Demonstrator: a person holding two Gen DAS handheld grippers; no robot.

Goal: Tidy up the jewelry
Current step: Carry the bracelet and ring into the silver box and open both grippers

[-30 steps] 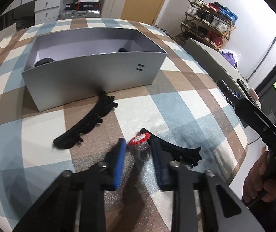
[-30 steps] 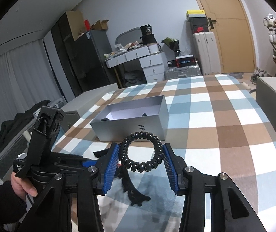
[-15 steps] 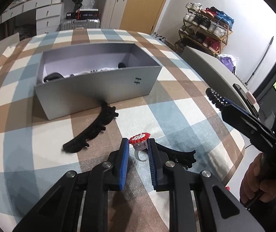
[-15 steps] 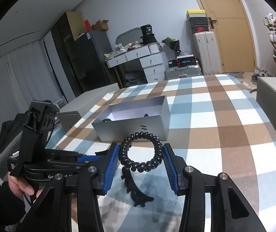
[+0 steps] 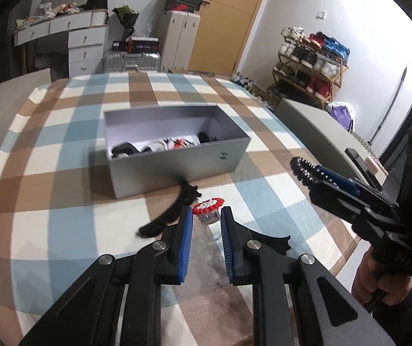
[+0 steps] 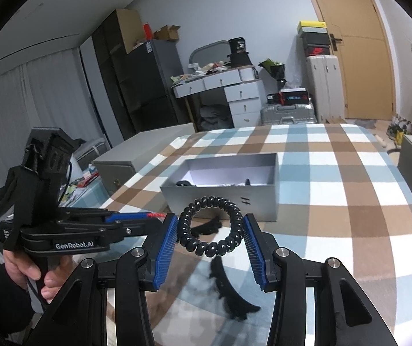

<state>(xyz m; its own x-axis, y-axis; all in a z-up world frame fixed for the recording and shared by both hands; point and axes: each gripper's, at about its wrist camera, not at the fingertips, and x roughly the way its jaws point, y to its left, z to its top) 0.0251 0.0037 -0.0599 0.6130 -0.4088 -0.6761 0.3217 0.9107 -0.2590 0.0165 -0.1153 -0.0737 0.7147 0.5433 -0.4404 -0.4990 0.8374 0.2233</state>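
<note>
Ring (image 5: 208,212) in left gripper (image 5: 206,225), coil (image 6: 210,226) in right gripper (image 6: 210,230)

A glossy black plastic spiral hair tie (image 6: 210,226), clear plastic ring (image 5: 208,214), matt grey cardboard box (image 5: 177,170), woven checked tablecloth (image 5: 61,201).

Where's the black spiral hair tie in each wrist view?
Left wrist: at the right edge, black spiral hair tie sticking out of the right tool's tip, seen side-on.
Right wrist: centre, hair tie held between the blue pads as a full ring.
Shared landmark: open grey box on the plaid tablecloth.
</note>
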